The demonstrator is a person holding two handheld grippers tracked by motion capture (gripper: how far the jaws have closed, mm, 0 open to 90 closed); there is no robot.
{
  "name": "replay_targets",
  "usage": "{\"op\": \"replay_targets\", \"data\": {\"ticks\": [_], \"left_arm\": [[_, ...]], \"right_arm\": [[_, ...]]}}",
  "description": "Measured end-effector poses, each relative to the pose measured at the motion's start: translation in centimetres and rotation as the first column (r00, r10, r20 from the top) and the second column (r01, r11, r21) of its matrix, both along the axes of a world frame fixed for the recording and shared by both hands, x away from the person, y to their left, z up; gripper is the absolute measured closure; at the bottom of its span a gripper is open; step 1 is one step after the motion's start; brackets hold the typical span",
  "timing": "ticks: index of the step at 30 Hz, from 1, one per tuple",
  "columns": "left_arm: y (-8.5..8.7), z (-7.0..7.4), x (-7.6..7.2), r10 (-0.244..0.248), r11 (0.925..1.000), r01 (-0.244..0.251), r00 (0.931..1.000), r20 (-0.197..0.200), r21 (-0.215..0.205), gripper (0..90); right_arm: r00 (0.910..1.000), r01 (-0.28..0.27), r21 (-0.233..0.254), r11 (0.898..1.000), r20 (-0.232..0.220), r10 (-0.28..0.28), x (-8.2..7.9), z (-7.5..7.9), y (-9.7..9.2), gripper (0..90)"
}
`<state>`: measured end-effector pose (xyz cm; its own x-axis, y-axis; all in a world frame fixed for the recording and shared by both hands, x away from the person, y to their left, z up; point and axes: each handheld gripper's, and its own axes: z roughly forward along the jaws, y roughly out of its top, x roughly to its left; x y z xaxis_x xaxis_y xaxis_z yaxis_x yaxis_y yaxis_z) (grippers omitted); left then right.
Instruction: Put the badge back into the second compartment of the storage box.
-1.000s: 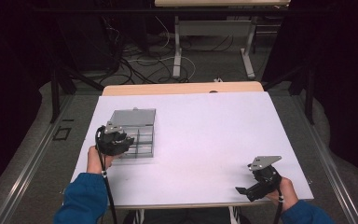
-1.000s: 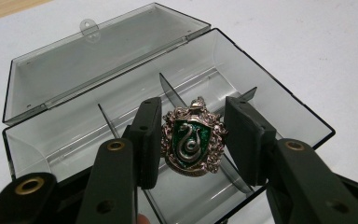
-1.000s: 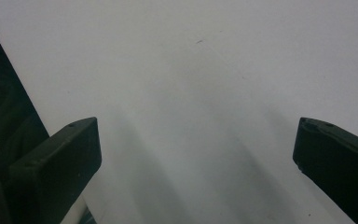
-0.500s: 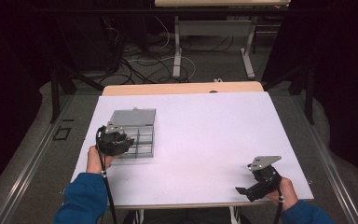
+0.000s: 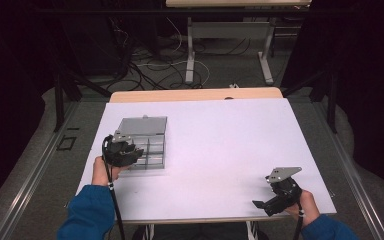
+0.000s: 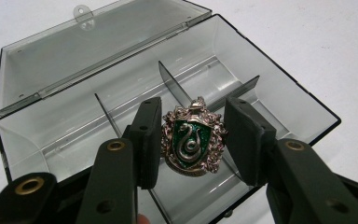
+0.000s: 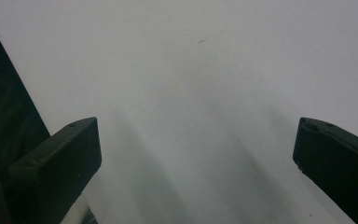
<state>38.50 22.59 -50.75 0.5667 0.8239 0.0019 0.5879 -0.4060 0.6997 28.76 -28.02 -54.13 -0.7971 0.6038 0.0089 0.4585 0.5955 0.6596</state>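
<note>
We see a white table (image 5: 215, 150) with a clear plastic compartment box (image 5: 142, 142) on its left half, lid (image 6: 98, 44) swung open and lying flat behind the tray. Thin clear dividers (image 6: 175, 86) split the tray into several cells. Beyond the far edge of the table we note a strip of bare wood (image 5: 195, 95), then a dark floor with tangled cables (image 5: 145, 65) and the white legs of another desk (image 5: 192, 50).

The left gripper (image 5: 122, 151) hovers over the near left part of the box. In the left gripper view its jaws are closed on a badge (image 6: 192, 137), a shield-shaped metal crest with green enamel and a silver snake, gripped by its two side edges. The badge hangs above the middle cells of the tray; we cannot tell if it touches a divider or the floor of the box. The left hand (image 5: 101, 171) sits at the table's near left edge, blue sleeve (image 5: 87, 215) coming up from below, black cable (image 5: 114, 200) trailing down the forearm.

The right gripper (image 5: 276, 195) is well apart from the box, at the near right corner of the table, grey plate (image 5: 283, 173) on top. In the right gripper view its jaws stand wide apart over bare white surface, nothing between them. The right hand (image 5: 307, 205) holds it low, just over the table, near the front edge.
</note>
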Motion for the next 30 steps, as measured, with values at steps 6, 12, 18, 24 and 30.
{"op": "replay_targets", "data": {"ticks": [6, 12, 18, 24, 30], "left_arm": [[-0.1, -0.3, 0.1, 0.001, 1.0, -0.001, 1.0, 0.004, -0.004, 58.6], [0.0, -0.7, 0.3, -0.003, 1.0, 0.003, 0.9999, -0.01, 0.004, 58.6], [-0.1, -0.9, 0.4, -0.009, 0.9997, 0.009, 0.9997, -0.025, 0.022, 58.6], [-0.4, -1.3, 0.5, -0.011, 0.9997, 0.012, 0.9991, -0.042, 0.021, 58.6], [-0.5, -1.6, 0.7, -0.011, 0.9996, 0.013, 0.9991, -0.042, 0.027, 58.5]], "right_arm": [[1.0, 0.004, 0.001, 1.0, -0.007, -0.004, -0.1, 0.0, 0.0, 0.8], [1.0, 0.003, -0.001, 1.0, -0.009, -0.003, -0.1, 0.0, 0.1, 0.7], [0.9999, 0.008, -0.003, 1.0, -0.01, -0.008, -0.1, 0.0, 0.1, 0.8], [0.9999, 0.013, 0.006, 1.0, -0.003, -0.013, -0.1, -0.1, 0.2, 0.8], [0.9999, 0.007, 0.0, 1.0, -0.015, -0.007, -0.1, 0.0, 0.1, 0.8]]}}
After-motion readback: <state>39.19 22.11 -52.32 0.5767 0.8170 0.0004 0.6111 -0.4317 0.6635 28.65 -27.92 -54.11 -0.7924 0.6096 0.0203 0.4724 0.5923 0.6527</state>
